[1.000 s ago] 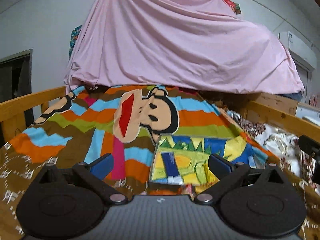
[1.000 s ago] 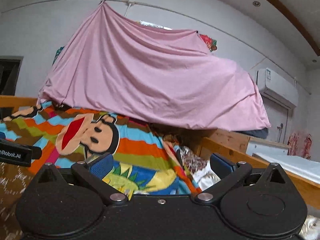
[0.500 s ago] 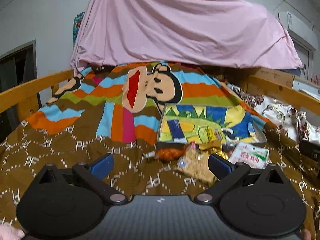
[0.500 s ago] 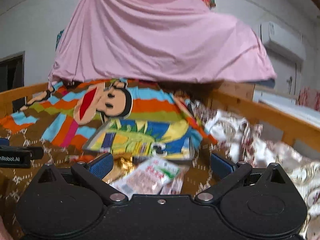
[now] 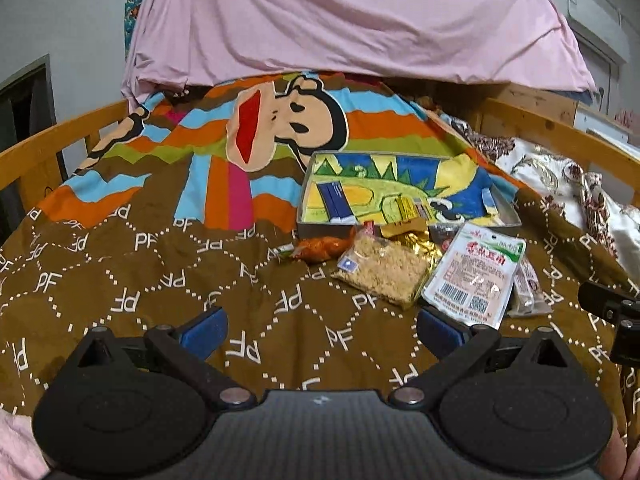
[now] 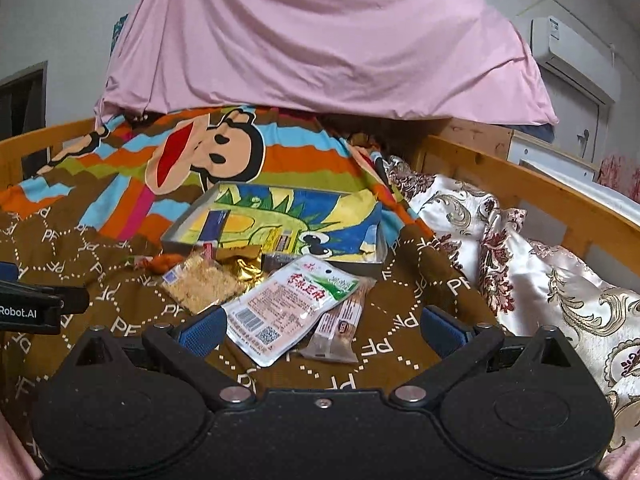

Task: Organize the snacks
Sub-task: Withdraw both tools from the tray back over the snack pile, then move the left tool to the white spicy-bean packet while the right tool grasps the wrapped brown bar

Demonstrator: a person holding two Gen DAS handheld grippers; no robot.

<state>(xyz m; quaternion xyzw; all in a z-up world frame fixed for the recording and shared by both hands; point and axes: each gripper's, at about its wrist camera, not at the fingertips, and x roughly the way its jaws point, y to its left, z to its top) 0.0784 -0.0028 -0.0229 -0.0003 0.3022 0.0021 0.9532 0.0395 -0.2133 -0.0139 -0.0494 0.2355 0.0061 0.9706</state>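
1. Pink sheet, thin draped cloth in loose folds. A second ago filled both views; now pushed to the top, both cameras tipped down onto the bed.
2. Blanket, soft and rumpled: brown with dotted diamonds near, striped cartoon print farther off. Uneven ground for anything flat.
3. Tray, shallow, rectangular, rigid, grey-walled with a bright painted floor. Holds a blue sachet and a few small sticks already.
4. Left claw and right claw, both spread wide, gripping nothing, low over the blanket short of the pile. Newly in sight of the snacks, so probably lining up a first pick.
5. White pouch, flat glossy plastic, barcode end nearest, atop the heap just in front of the tray and straight ahead of the right claw. Looks slippery.
6. Crumb pack, clear film over tan grainy filling, touching the pouch's left side.
7. Bar, slim and clear-wrapped, half under the pouch's right edge.
8. Gold wrapper, crinkled foil against the tray wall.
9. Orange pack, small and twisted, leftmost.
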